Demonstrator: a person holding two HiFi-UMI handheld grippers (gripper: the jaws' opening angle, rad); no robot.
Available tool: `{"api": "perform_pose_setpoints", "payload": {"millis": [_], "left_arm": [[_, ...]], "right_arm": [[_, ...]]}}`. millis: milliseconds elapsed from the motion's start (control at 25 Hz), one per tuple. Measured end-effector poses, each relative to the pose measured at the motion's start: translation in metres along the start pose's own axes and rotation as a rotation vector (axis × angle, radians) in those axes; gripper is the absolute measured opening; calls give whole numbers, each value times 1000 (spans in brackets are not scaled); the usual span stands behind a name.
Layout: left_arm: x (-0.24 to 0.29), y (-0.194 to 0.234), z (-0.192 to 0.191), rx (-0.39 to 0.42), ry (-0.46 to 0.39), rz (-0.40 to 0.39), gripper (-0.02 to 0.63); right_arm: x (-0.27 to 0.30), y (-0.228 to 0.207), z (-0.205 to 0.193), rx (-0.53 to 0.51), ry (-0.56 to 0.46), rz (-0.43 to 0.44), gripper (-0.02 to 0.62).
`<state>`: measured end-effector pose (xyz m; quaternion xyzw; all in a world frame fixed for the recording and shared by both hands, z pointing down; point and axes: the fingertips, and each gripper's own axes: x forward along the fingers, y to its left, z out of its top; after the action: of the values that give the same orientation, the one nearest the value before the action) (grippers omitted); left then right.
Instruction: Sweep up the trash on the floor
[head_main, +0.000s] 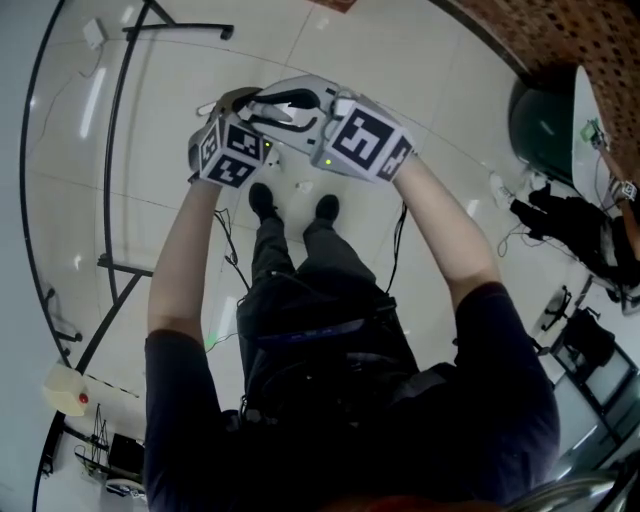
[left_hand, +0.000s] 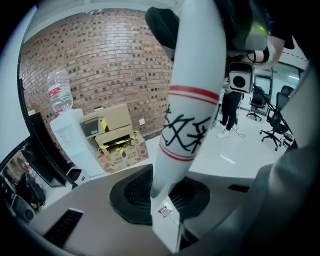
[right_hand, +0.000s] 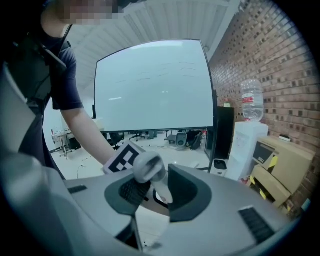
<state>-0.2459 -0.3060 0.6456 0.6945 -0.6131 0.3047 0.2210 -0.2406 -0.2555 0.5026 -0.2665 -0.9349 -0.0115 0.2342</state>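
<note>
Looks like the very start of the sweep. Standing on the pale tiled floor (head_main: 420, 70) with both tools raised well clear of the tiles. Clamping a white pole (left_hand: 192, 115), ringed in red and marked with black characters, in the left hand-held gripper (left_hand: 165, 200), pads tight against it; probably the broom handle, though without bristles in any view. Pinching the rounded grey-white end of a second handle (right_hand: 148, 167) in the right hand-held gripper (right_hand: 150, 192), firmly closed on it; possibly the dustpan's, but cannot confirm. Carrying the two close together in the head view, just beyond the pair of black shoes (head_main: 262, 199). Can make out one small white scrap (head_main: 303, 186) lying on the floor between the shoe tips, near the middle of the open tiles and apart from both tools. Shows no sweeping done so far: no gathered pile, no pan set down, no tool head touching the floor. Left to do, by this reading: lower both tools, brush the scrap into the pan, lift it away.
</note>
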Motion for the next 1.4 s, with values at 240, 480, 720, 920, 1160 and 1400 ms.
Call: {"api": "perform_pose_setpoints", "payload": {"millis": [240,480,720,920,1160,1400], "left_arm": [[19,-11,-18,-38,23,52,60],[31,-31,-18,-68,12,4,63],[36,-43,-15,-76,10,-21,66],[31,-56,-22,-92,1,-15,69],[24,-76,-30,-120,-3,-8,75],[19,-102,-32,-121,-8,-23,80]], "right_arm": [[8,16,-30,-68,76,42,129],[-1,21,-45,-30,60,100,140],[-12,20,-53,24,52,143,146],[-15,38,-60,4,55,161,147],[-22,60,-69,26,40,160,150],[-37,79,-77,29,27,155,152]]}}
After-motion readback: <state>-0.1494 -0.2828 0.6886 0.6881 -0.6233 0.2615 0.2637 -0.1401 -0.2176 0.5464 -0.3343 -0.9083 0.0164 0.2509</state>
